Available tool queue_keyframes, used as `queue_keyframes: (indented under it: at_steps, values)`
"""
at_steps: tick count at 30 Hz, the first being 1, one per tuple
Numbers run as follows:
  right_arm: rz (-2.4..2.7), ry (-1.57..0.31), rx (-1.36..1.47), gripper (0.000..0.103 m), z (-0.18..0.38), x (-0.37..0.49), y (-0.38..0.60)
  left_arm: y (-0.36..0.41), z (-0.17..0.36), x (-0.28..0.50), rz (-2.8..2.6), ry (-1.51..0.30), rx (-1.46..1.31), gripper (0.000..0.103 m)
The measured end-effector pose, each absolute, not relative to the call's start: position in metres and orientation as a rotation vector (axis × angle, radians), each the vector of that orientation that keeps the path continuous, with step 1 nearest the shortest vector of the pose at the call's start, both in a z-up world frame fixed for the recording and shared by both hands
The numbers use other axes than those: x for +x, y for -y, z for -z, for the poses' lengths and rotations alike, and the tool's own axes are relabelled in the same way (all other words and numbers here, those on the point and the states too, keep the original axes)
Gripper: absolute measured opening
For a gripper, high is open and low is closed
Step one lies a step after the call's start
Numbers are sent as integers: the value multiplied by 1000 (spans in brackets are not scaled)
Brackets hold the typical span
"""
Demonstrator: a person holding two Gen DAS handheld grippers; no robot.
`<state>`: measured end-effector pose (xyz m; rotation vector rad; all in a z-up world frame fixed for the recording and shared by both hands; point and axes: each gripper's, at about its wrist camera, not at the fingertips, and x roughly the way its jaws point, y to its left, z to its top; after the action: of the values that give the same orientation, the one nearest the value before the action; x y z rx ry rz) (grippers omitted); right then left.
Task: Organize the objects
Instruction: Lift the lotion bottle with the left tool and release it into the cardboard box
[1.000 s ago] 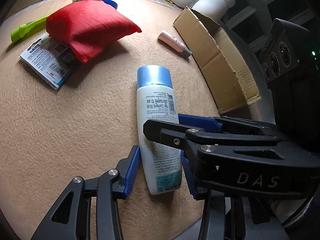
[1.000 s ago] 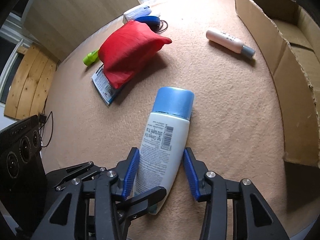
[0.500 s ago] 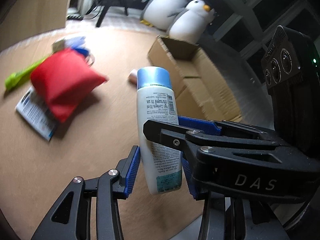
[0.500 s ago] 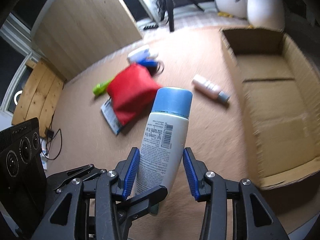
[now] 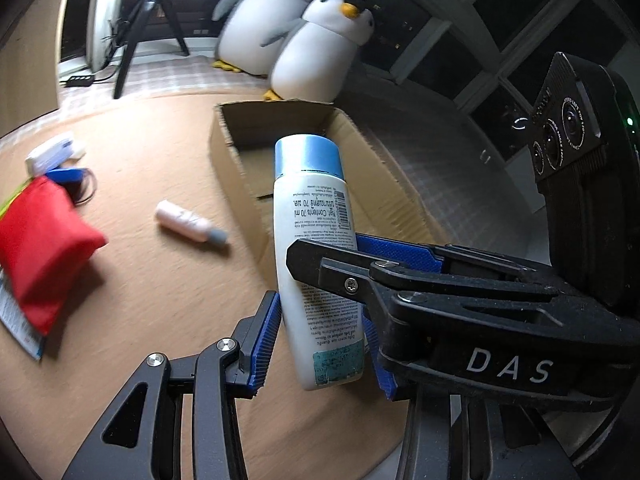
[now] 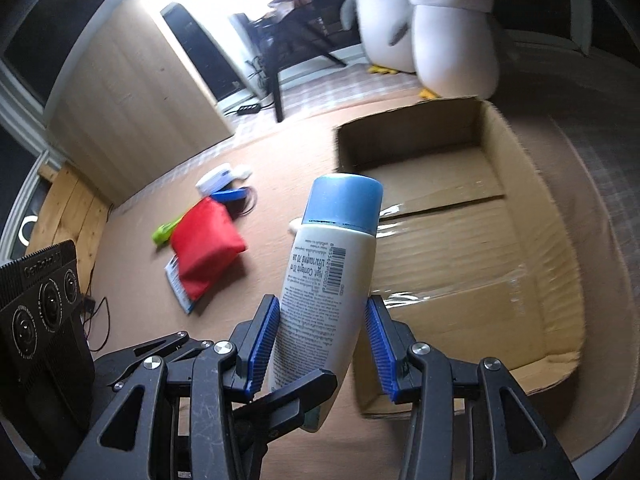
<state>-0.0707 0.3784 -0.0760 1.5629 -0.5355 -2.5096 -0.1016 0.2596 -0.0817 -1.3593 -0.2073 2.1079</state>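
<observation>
A white bottle with a blue cap [image 5: 312, 240] [image 6: 332, 264] hangs in the air, cap pointing away from me. My left gripper [image 5: 322, 344] is shut on its lower body. My right gripper [image 6: 320, 344] is shut on the same bottle a little higher, its blue pads against both sides. In the left wrist view the right gripper's black finger [image 5: 400, 284] crosses in front of the bottle. An open cardboard box [image 5: 240, 160] [image 6: 404, 140] lies just beyond the bottle, with nothing seen inside it.
On the tan carpet lie a red pouch [image 5: 36, 248] [image 6: 204, 244], a pink tube [image 5: 188, 226], a green item [image 6: 164, 232], a leaflet [image 6: 176, 280] and small white and blue things [image 5: 52, 152]. Plush penguins [image 5: 316, 52] [image 6: 452, 32] stand behind the box.
The bottle lay on the carpet a second ago; both grippers have lifted it and carried it towards the cardboard box. The grips look unchanged.
</observation>
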Motion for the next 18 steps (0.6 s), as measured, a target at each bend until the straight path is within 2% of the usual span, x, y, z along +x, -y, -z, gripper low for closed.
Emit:
queue_keyframes:
  at_steps: [8,9,10,12,18]
  values:
    - [2533,557,1563,41,77,-70,-403,-287,84,-106,-2108,167,-1351,46]
    - [2542,558,1552,42,76,-69,-405,-289,83,-105,-2121,152,-1350,50]
    - [2543,555,1549,44,75,-69,-405,-289,82,-105,-2130,144,-1350,52]
    - [2555,548,1540,57,73,-67,-405,-289,82,-106,-2144,145,-1348,59]
    - [2601,523,1518,60,65,-63,-402,-273,80,-102,-2177,148,-1350,59]
